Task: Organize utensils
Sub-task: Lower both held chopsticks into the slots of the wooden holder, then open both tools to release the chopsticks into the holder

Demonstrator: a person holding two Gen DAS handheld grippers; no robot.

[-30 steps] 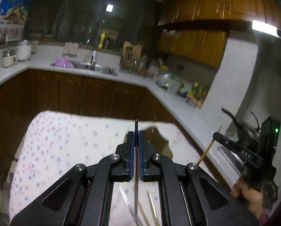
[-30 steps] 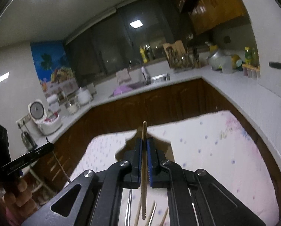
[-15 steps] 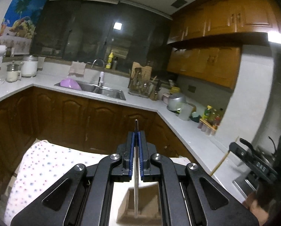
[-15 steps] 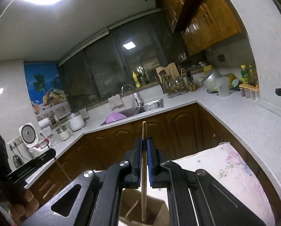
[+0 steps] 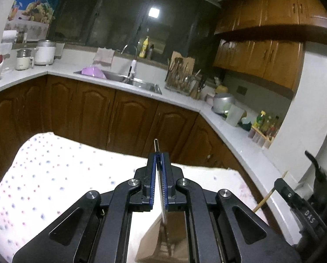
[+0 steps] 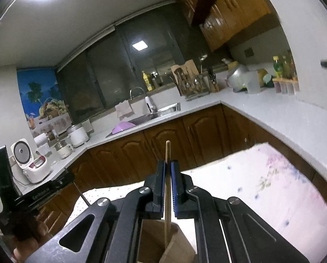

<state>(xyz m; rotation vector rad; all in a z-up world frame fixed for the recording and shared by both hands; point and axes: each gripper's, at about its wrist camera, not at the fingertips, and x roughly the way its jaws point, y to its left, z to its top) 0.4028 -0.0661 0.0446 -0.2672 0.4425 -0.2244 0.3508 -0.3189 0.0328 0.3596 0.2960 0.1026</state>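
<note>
My left gripper is shut on a thin metal chopstick that stands upright between the blue pads. Its lower end hangs over the open top of a brown utensil box. My right gripper is shut on a wooden chopstick, also upright, whose lower end reaches into the same brown box. Both grippers are side by side over the box. The left wrist view shows the right gripper at the right edge. In the right wrist view the left gripper is held by a hand at the left.
The box stands on a table under a white dotted cloth. Beyond the table run brown cabinets and a white counter with a sink, a utensil rack, a rice cooker and bottles.
Both grippers have travelled from above loose utensils on the cloth to above the brown box, then sunk a little. The chopsticks' lower ends now hang at the box's opening.
</note>
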